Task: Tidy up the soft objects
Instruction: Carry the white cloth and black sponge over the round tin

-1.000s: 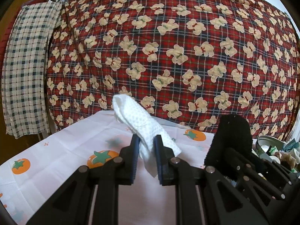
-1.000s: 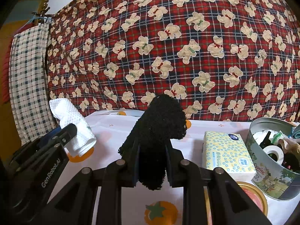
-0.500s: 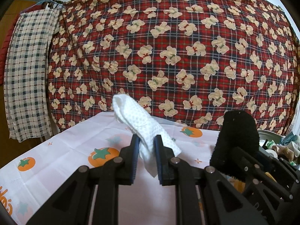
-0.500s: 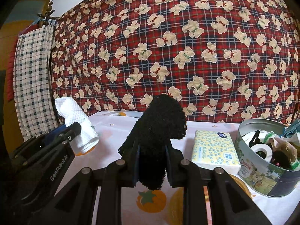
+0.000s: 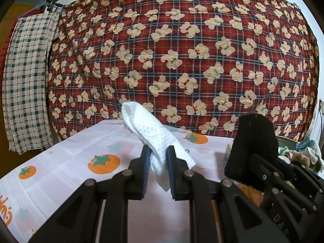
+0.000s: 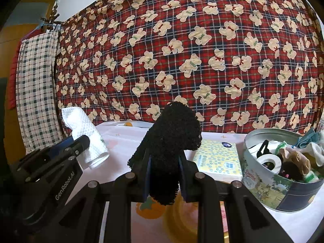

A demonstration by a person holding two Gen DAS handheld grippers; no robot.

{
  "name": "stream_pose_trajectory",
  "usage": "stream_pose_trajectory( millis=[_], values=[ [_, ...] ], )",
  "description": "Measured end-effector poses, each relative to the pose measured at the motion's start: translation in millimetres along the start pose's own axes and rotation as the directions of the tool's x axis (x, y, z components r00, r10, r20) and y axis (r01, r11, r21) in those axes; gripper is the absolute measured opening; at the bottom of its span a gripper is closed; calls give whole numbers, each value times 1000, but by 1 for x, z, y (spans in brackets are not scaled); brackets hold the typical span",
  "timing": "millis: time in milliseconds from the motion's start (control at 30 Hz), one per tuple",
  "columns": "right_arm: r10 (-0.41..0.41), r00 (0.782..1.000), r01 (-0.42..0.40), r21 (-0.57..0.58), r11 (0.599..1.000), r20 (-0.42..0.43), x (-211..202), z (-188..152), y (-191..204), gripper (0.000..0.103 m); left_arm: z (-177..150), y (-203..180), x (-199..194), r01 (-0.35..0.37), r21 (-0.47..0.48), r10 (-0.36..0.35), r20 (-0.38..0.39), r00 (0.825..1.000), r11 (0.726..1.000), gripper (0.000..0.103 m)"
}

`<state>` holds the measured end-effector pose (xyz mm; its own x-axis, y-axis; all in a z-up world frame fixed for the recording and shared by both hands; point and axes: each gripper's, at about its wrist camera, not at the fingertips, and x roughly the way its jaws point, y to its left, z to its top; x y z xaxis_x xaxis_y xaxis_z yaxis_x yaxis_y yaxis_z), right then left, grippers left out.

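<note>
My left gripper [image 5: 158, 163] is shut on a white waffle-knit sock [image 5: 149, 127] and holds it upright above the table. The sock also shows at the left of the right wrist view [image 6: 85, 133]. My right gripper [image 6: 164, 171] is shut on a fluffy black sock [image 6: 174, 131] that stands up between the pads. The black sock also shows at the right of the left wrist view [image 5: 253, 143]. Both grippers are side by side above the tomato-print tablecloth [image 5: 70, 162].
A round tin [image 6: 269, 190] with rolls, clips and soft items stands at the right. A yellow tissue pack [image 6: 218, 160] lies beside it. A red teddy-print quilt [image 6: 182, 50] hangs behind the table. A checked cloth [image 5: 26, 85] hangs at the left.
Both grippers have drifted to the right and slightly back with their socks; the tin and tissue pack have shifted left in the right wrist view. Both grips are unchanged.
</note>
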<state>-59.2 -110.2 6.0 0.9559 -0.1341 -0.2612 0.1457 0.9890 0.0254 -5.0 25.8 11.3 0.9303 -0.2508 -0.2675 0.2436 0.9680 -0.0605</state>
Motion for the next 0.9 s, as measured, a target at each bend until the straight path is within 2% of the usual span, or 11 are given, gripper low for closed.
stream_pose_trajectory(
  millis=[900],
  values=[
    [-60, 997, 59, 31, 998, 38, -35, -3, -62, 25, -8, -59, -22, 104, 32, -104, 15, 994, 994, 15]
  ],
)
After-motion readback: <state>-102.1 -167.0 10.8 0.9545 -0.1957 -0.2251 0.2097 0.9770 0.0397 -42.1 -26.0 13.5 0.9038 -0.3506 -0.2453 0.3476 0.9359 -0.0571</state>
